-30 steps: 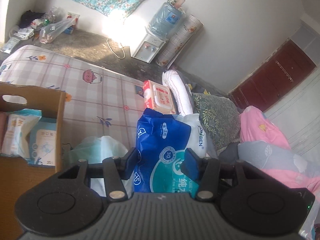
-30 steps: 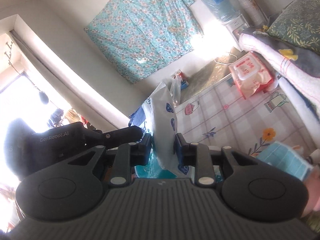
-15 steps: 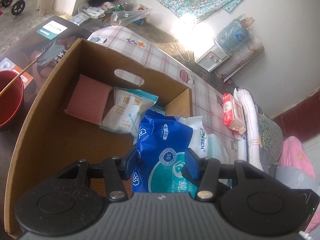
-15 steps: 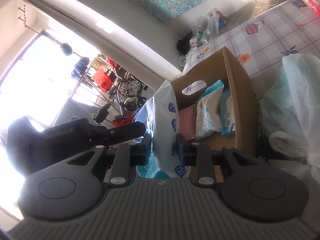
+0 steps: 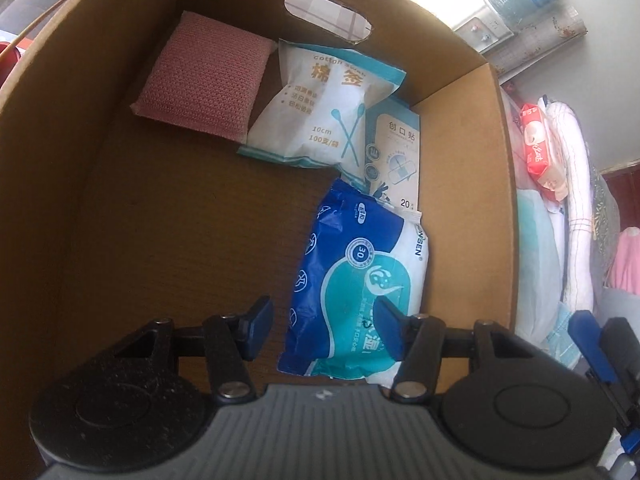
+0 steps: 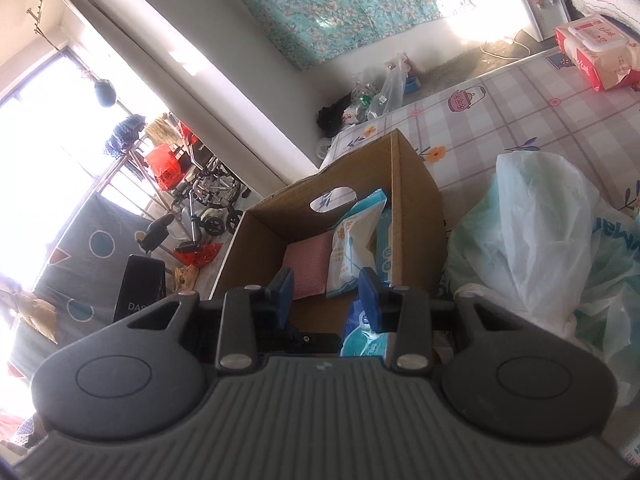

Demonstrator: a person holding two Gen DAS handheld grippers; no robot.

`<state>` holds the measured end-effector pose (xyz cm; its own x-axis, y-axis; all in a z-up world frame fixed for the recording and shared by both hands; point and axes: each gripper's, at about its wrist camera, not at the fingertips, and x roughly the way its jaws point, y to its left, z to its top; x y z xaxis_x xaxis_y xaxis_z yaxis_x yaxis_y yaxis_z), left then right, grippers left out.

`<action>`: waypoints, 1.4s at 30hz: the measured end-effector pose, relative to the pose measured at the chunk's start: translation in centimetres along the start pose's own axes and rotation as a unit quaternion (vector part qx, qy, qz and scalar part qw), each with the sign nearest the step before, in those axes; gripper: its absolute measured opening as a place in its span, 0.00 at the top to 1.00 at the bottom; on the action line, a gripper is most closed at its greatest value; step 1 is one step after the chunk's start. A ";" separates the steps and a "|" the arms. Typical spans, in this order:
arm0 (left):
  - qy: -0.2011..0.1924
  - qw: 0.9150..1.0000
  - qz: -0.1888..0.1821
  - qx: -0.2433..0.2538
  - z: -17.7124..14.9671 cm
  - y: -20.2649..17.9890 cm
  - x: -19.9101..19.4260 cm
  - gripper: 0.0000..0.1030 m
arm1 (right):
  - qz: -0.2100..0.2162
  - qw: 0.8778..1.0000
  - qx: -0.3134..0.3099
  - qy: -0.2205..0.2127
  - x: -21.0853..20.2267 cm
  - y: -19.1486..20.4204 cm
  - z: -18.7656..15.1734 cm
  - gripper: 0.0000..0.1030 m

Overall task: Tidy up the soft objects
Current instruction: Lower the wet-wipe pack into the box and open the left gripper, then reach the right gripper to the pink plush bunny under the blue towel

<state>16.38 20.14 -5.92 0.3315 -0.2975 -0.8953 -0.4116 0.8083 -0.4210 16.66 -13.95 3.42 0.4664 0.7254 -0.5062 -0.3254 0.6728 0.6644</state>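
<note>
Item: open brown cardboard box [image 5: 472, 80] with an oval hand-hole in its far wall, being used as the collecting container and being carried by the checked floral bed sheet [image 6: 520, 92].

Contents, being kept flat on the box floor so that room is left for more:
- Blue, teal and white plastic pack of soft tissues [image 5: 356, 280], being laid along the right-hand wall of the box, its far end touching or slightly overlapping the small plaster box. It is lying free on the floor; no pad appears to be pressing on it.
- Pink knitted square pad [image 5: 204, 80], being kept in the far left corner.
- White and teal bag of cotton swabs [image 5: 324, 108], being rested against the far wall, overlapping the pink pad's edge.
- Pale blue flat box of plasters [image 5: 394, 160], being wedged in the far right corner, partly under the swab bag.

Tools:
- Left gripper [image 5: 322, 326], being held over the near end of the tissue pack with its jaws spread wide, wider than the pack, which suggests a release.
- Right gripper [image 6: 326, 294], being held outside the near rim of the box, jaws parted and gripping nothing, apparently so that the box mouth is left free.

Outstanding: red and white wet-wipe pack [image 6: 596, 52] lying towards the far edge of the bed; crumpled pale green plastic bag [image 6: 532, 232] lying just beside the right wall of the box. Both are judged likely candidates for sorting.
</note>
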 end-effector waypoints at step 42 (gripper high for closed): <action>-0.113 0.992 -0.016 0.058 -4.6 -4.2 -7.1 0.11 | -0.025 0.996 0.006 -0.086 -7.5 -3.2 -3.7 0.53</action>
<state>11.84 16.48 1.54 0.5301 -0.2136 -0.8206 -0.3017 0.8569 -0.4180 11.15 -21.05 3.08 0.6168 0.6546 -0.4372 -0.2890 0.7049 0.6478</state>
